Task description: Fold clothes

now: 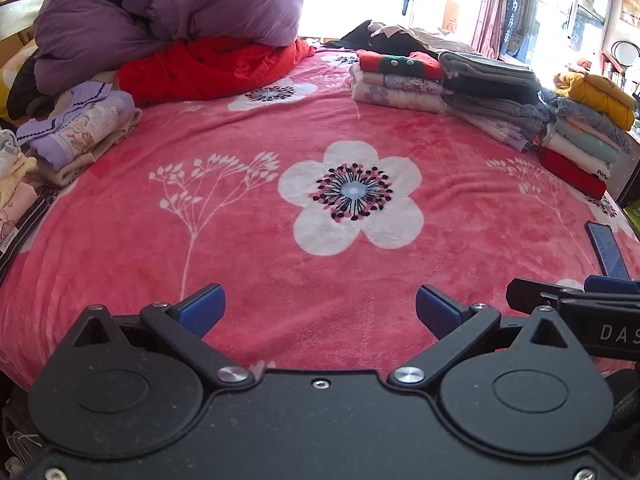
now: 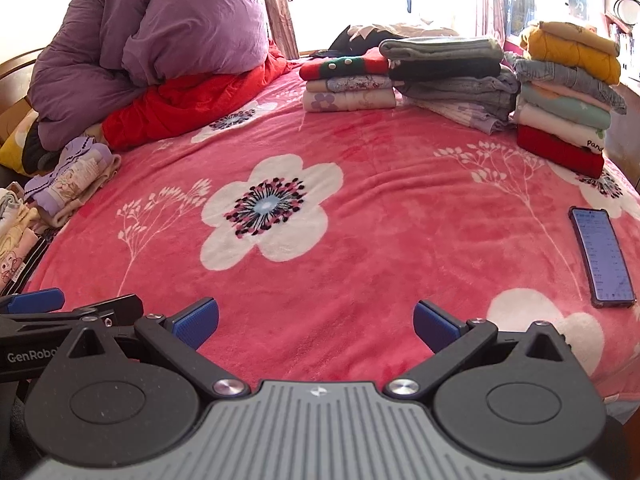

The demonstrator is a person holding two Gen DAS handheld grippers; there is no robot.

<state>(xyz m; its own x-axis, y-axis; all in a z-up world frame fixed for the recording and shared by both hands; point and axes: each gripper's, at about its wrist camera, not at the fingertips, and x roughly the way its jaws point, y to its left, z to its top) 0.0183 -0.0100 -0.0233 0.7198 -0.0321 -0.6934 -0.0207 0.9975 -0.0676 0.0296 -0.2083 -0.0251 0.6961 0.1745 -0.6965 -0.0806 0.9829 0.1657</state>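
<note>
Hovering wide open and empty over the blanket's (image 1: 248, 240) near edge, left gripper (image 1: 320, 312) beside right gripper (image 2: 316, 322); next unfolded garment (image 1: 416, 36) lying at the far edge, needing reaching past folded stacks (image 2: 448, 76).

Two black grippers: left gripper (image 1: 320, 312) all black, right gripper (image 2: 316, 322) with ribbed grey top; blue ridged pads (image 2: 196, 322), silver screws (white lettering alongside).

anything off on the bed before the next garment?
One thing: a phone with its screen lit lies on the pink blanket at the right, within the folding space. The folded stacks look tidy. Both hand-held grippers are open and empty.
</note>
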